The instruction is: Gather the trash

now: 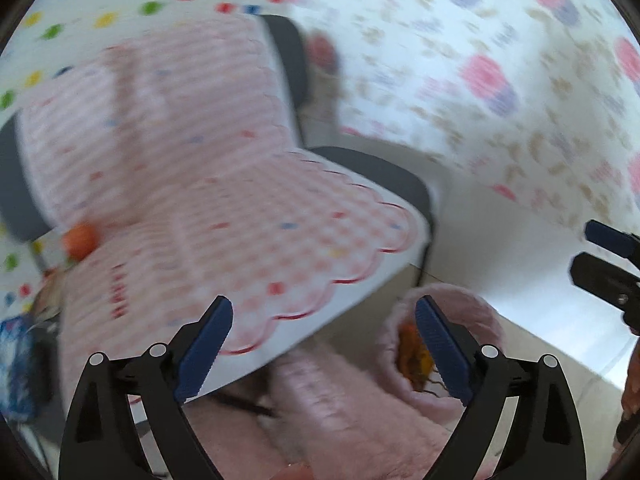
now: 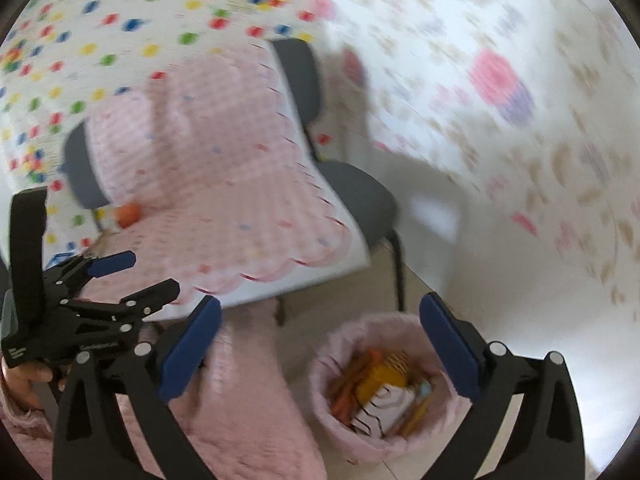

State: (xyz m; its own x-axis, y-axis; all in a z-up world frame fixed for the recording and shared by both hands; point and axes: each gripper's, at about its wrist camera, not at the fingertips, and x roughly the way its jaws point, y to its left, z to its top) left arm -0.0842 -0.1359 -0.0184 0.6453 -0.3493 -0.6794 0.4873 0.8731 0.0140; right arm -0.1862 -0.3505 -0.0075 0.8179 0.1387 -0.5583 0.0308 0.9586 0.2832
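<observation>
Both claws, left gripper [image 1: 324, 344] and right gripper [image 2: 320, 344], gape empty above the pink bin [image 2: 384, 446]; next, probably, reach that blurred orange ball [image 2: 128, 215] ahead.

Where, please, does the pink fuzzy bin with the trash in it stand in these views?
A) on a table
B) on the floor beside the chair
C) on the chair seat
B: the pink fuzzy bin sits on the pale floor, below the chair seat's edge.

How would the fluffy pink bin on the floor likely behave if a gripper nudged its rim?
The pink bin looks soft-sided, so its rim would probably give. Its load seems to be light wrappers and paper, so it may slide or tip easily on the smooth floor.
</observation>
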